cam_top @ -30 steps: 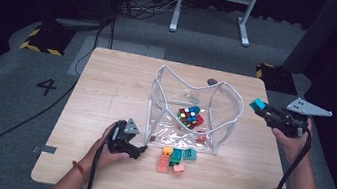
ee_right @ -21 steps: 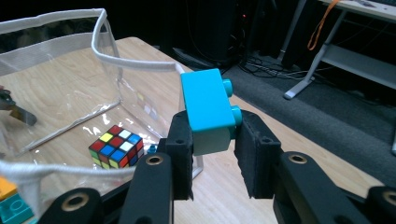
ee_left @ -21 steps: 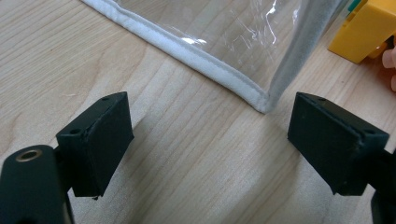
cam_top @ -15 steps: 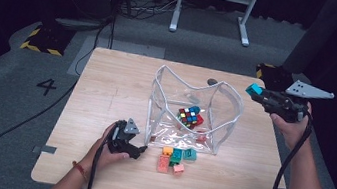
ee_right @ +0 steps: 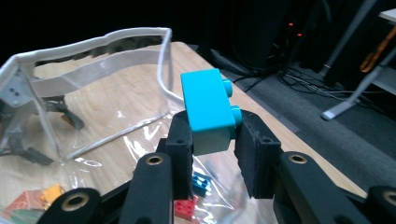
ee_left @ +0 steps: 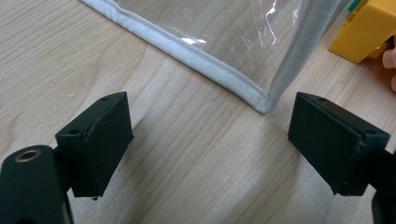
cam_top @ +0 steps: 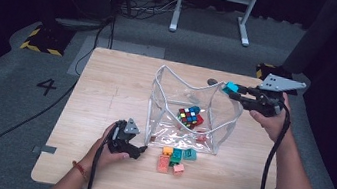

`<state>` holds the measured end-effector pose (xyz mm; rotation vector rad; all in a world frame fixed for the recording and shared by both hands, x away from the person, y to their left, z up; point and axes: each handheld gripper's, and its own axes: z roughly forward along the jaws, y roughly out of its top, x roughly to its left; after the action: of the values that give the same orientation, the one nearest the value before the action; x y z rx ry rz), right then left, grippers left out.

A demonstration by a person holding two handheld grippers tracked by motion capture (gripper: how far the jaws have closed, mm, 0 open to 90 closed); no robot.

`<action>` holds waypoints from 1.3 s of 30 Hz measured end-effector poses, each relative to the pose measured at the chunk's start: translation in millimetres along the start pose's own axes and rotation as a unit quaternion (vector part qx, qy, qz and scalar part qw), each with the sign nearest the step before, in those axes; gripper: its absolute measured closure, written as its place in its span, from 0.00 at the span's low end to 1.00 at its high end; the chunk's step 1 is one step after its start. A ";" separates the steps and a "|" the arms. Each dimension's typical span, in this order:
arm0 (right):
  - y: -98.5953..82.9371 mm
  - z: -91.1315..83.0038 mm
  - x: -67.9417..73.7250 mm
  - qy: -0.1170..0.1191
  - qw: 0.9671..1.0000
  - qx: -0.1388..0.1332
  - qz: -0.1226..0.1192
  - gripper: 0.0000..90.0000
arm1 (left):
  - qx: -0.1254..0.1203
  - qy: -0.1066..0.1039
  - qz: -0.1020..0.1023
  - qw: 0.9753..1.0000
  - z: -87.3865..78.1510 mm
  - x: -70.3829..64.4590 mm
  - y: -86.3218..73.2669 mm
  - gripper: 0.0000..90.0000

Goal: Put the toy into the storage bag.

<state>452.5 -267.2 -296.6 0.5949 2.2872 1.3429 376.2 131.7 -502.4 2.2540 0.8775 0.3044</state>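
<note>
- The clear plastic bag [cam_top: 189, 113] stands open in the middle of the wooden table [cam_top: 107, 85].
- The right gripper [cam_top: 237, 92] is held up over the bag's right rim, pinching a turquoise toy brick [ee_right: 208, 109].
- The left gripper [cam_top: 140, 148] lies low on the table by the bag's near corner, jaws wide apart, holding nothing.

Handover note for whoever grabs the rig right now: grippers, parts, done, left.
Right gripper: shut on the cyan brick, held above the clear bag's right rim.
Left gripper: open, empty, low over the table at the bag's front-left corner.
Done: a puzzle cube and a few small bricks lie in the bag.
Left: drop the cyan brick in, then bag the loose bricks in front of the bag.
</note>
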 end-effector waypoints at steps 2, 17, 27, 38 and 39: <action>2.8 7.6 3.4 0.012 1.000 0.000 0.000 0.76 | 0.000 0.000 0.000 1.000 0.0 0.0 0.0 0.15; 11.4 56.7 12.9 0.065 0.992 0.092 -0.048 0.76 | 0.000 0.000 0.000 1.000 0.0 0.0 0.0 0.15; 13.7 77.3 7.2 0.071 0.981 0.171 -0.062 0.76 | 0.000 0.000 0.000 1.000 0.1 0.0 0.0 0.15; 1.5 90.2 -7.4 0.067 0.957 0.270 -0.080 0.76 | 0.000 0.000 0.000 1.000 0.0 0.0 0.0 0.15; -0.1 90.0 -8.6 0.063 0.954 0.284 -0.080 0.76 | 0.000 0.000 0.000 1.000 0.0 0.0 0.0 0.15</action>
<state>509.3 -208.5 -335.5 0.4881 2.7704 0.6517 376.2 131.6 -502.4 2.2534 0.8779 0.3041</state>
